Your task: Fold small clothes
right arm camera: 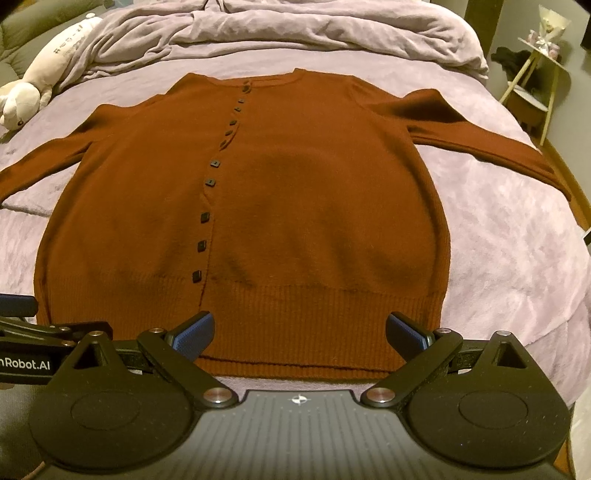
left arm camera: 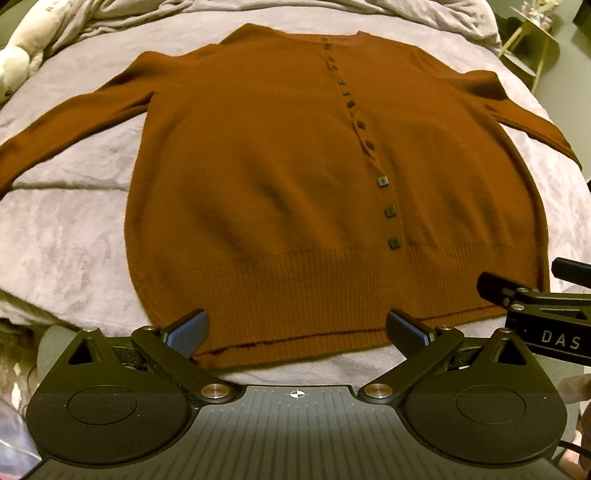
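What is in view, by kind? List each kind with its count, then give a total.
Brown cardigan: 1
Plush toy: 1
Bunched duvet: 1
Side table: 1
Grippers: 2 (left gripper, right gripper)
Total: 6

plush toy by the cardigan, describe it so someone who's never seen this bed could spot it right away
Start from the lilac bed cover with the rust-brown cardigan spread flat on it. Look past the cardigan's left sleeve to the bed's far left edge, beside the bunched duvet. The plush toy lies there, the only cream-white, stuffed thing on the bed.
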{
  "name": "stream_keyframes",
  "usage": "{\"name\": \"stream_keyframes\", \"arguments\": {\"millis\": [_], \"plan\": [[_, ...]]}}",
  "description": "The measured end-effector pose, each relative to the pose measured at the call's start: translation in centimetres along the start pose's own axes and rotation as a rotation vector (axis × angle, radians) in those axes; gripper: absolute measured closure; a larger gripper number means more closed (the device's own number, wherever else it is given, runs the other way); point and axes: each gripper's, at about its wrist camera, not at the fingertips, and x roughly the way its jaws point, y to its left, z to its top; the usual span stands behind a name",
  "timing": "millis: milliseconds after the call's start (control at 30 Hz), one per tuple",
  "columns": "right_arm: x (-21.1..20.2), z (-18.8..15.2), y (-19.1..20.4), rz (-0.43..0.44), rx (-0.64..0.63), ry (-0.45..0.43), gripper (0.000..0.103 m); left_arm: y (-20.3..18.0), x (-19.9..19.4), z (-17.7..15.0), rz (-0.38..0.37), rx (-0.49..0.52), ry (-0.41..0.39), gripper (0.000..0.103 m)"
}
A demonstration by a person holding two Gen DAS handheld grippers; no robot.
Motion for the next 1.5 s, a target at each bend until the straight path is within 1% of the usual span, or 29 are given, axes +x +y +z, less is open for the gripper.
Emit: {"name": "stream_keyframes", "arguments": {"millis": [667,1033,1133,1200,1233,1267,1300,1333,1400,1433,1500], "plan": [[1.0,0.2,-0.5,0.037,0.027,0.013,0.004,-0.3,1.3,0.6,-0.004,0.025,0.034,0.000],[2.3,0.4,-1.7,0.091,0.077,0.028,0.004,-0.7,2.3,1.4,-0.017,0.048,0.057,0.000],[2.5,0.6,-2.5,0.129,0.108,0.014,0.004,-0.7,2.4,2.0,-0.030,0.052,0.039,0.000],[2.5,1.1,-3.7,0.131,0.132,-0.032,0.004,-0.7,2.2,2.8,-0.028,0.053,0.008,0.000],[2.4,1.4,-4.7,0.125,0.148,-0.075,0.004,-0.7,2.2,3.3,-0.028,0.051,-0.017,0.000],[2.4,1.8,-6.1,0.109,0.169,-0.148,0.004,-0.7,2.2,3.9,-0.030,0.047,-0.048,0.000],[2.6,2.0,-6.8,0.100,0.177,-0.191,0.004,-0.7,2.2,4.4,-0.031,0.044,-0.079,0.000],[3.1,2.4,-8.5,0.094,0.189,-0.240,0.004,-0.7,2.4,5.0,-0.036,0.041,-0.114,0.000],[4.5,3.2,-11.2,0.084,0.232,-0.252,0.004,-0.5,2.8,6.3,-0.055,0.022,-0.165,0.000],[5.3,3.8,-12.9,0.087,0.267,-0.246,0.004,-0.5,3.1,7.0,-0.061,0.009,-0.178,0.000],[6.2,5.0,-16.5,0.057,0.368,-0.241,0.004,-0.8,4.0,8.5,-0.046,-0.003,-0.180,0.000]]}}
